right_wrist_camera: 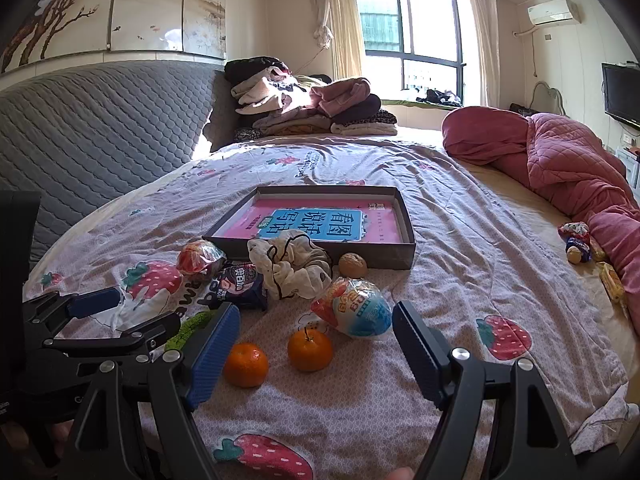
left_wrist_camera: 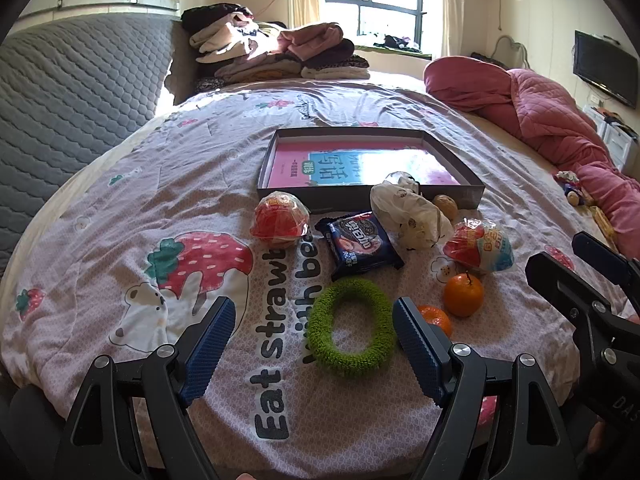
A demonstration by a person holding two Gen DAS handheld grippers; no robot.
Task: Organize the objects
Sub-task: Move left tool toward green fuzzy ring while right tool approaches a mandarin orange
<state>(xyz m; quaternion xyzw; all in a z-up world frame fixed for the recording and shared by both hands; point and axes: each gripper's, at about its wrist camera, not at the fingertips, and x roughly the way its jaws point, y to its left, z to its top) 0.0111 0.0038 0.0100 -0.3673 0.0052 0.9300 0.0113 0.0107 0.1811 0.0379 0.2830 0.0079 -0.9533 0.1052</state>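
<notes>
On the strawberry-print bedspread lies a green fuzzy ring (left_wrist_camera: 352, 326), right between the fingers of my open left gripper (left_wrist_camera: 314, 308), untouched. Beyond it are a blue cookie packet (left_wrist_camera: 360, 244), a red wrapped snack (left_wrist_camera: 280, 220), a white cloth pouch (left_wrist_camera: 408, 216), a walnut (left_wrist_camera: 446, 206) and an egg-shaped toy pack (left_wrist_camera: 478, 250). Two tangerines (right_wrist_camera: 245, 364) (right_wrist_camera: 310, 350) sit in front of my open, empty right gripper (right_wrist_camera: 318, 312), with the egg pack (right_wrist_camera: 356, 312) just past them. A shallow dark box (left_wrist_camera: 344, 196) (right_wrist_camera: 380, 258) holding a pink book lies behind everything.
Folded clothes (right_wrist_camera: 304, 104) are stacked at the bed's far end by a grey quilted headboard (right_wrist_camera: 100, 128). A rolled pink quilt (right_wrist_camera: 560, 160) runs along the right side, with small snacks (right_wrist_camera: 576, 242) beside it. My left gripper (right_wrist_camera: 132, 316) shows at the left edge of the right wrist view.
</notes>
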